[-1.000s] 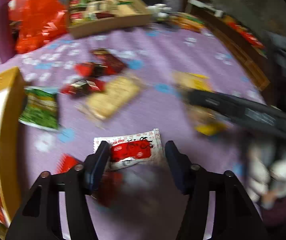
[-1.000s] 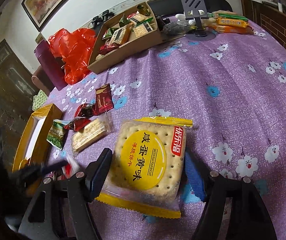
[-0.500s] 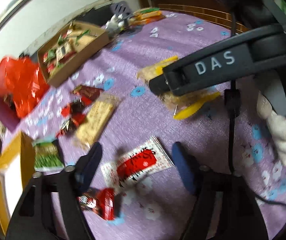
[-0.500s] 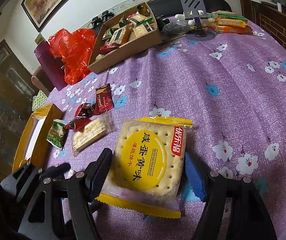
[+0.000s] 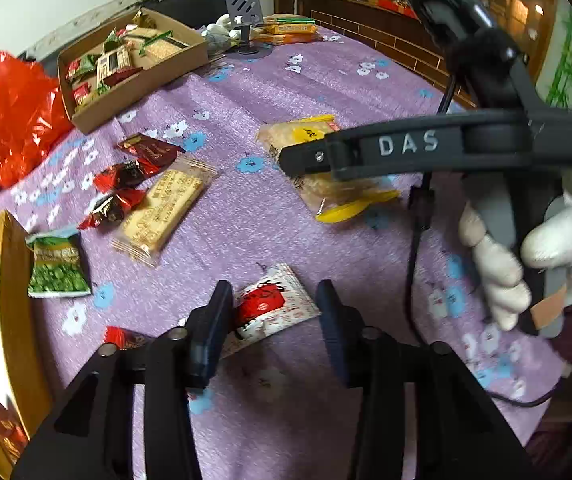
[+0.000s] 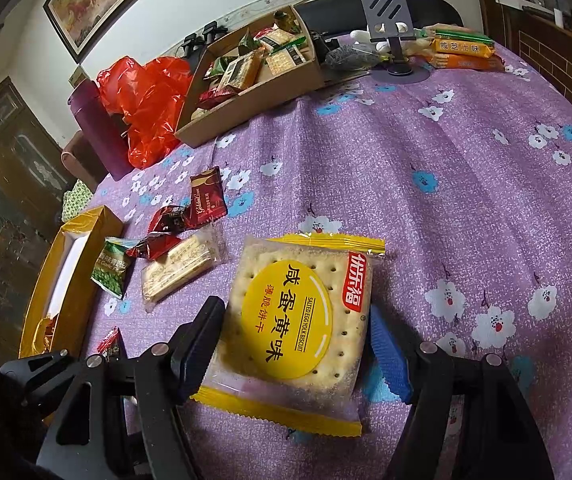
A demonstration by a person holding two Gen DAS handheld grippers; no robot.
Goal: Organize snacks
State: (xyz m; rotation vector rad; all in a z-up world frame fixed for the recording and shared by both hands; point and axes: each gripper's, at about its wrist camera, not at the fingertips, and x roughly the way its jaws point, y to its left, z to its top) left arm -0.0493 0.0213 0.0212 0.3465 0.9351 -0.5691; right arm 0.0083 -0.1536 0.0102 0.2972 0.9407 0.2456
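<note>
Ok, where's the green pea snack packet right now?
The green pea packet lies flat at the left of both views on the purple cloth, beside the yellow box, just left of the long cracker pack.

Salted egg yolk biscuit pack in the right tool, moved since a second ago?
No. The biscuit pack sits where it was relative to the white flower print just beyond it.

Left gripper (image 5: 274, 320) closing over a red-and-white sachet (image 5: 272, 310) on the purple cloth (image 5: 246, 232); right gripper (image 5: 305, 160) over a yellow cracker pack (image 5: 337, 196), gloved hand (image 5: 525, 264) gripping its handle
</note>
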